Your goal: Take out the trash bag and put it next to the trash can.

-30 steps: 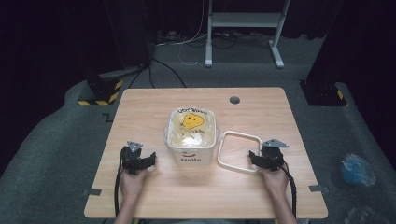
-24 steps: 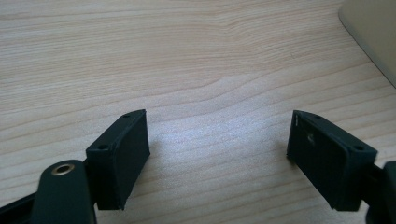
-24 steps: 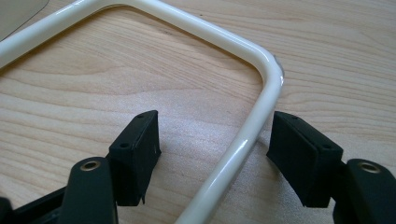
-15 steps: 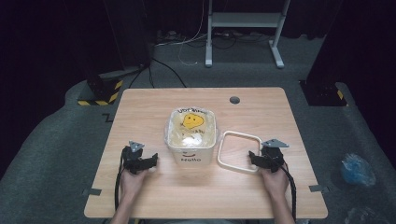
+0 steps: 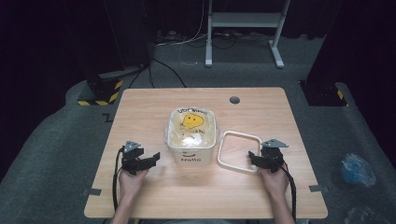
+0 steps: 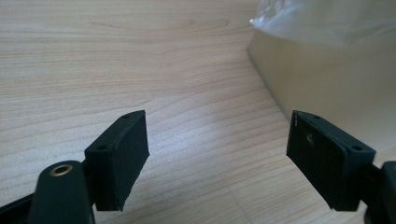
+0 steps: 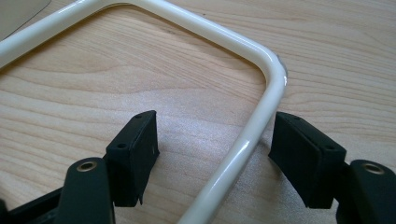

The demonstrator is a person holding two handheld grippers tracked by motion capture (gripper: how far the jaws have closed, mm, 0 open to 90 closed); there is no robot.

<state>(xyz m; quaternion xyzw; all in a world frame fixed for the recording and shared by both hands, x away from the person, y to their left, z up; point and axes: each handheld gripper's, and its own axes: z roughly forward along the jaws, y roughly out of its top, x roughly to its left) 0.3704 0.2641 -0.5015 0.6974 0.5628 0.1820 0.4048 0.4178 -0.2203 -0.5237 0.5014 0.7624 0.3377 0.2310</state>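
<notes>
bin [image 5: 191,151] front reads "Hello" | right tongs [image 7: 212,156] straddle white frame [image 7: 261,112]

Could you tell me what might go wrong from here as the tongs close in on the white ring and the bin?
1. The right tongs stand open astride the white ring, whose glossy round bar could slip as they close.
2. The left tongs are open beside the bin, not touching it; a push could slide it on the table.
3. The plastic liner overhanging the bin could snag.

Wooden table [image 5: 154,105] — bin [image 5: 191,148], frame [image 5: 239,151]
</notes>
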